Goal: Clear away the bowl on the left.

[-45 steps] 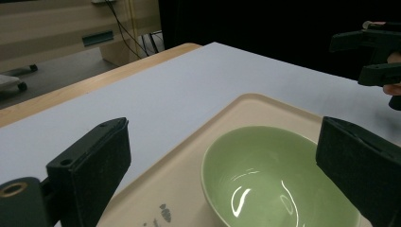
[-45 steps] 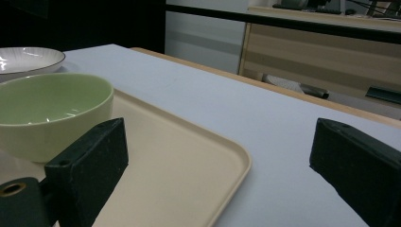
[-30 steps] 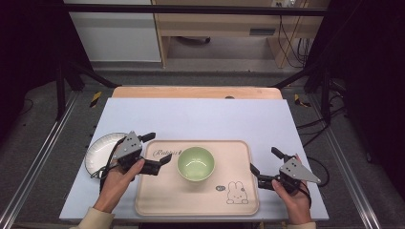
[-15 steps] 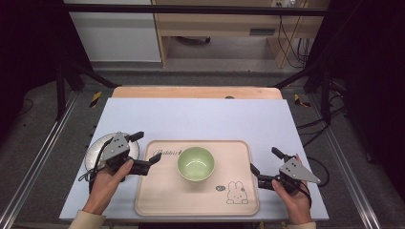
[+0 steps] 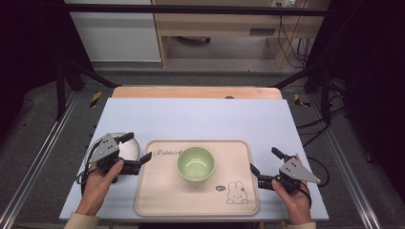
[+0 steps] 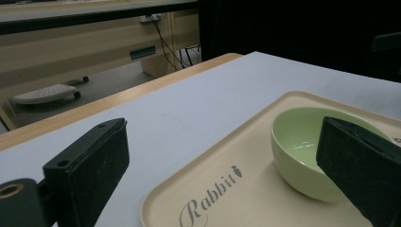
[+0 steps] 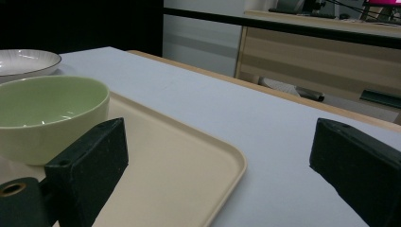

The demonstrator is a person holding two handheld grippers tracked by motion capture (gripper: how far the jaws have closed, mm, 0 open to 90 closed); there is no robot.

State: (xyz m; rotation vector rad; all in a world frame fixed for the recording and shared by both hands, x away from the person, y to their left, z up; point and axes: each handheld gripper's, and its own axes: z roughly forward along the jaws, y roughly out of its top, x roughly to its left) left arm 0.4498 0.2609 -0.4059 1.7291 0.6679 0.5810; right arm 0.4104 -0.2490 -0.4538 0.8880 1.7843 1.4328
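Both hand-held grippers gape empty; the left hand-held gripper (image 5: 136, 150) hides part of the plate (image 5: 130, 148) beside the tray (image 5: 157, 200).

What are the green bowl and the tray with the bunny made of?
The green bowl looks like glazed ceramic or hard plastic: smooth, with small shiny highlights inside and a thick rounded rim. The tray looks like matte beige plastic: an even dull surface, a moulded raised edge with rounded corners, and a printed bunny and lettering. Neither can be settled by look alone.
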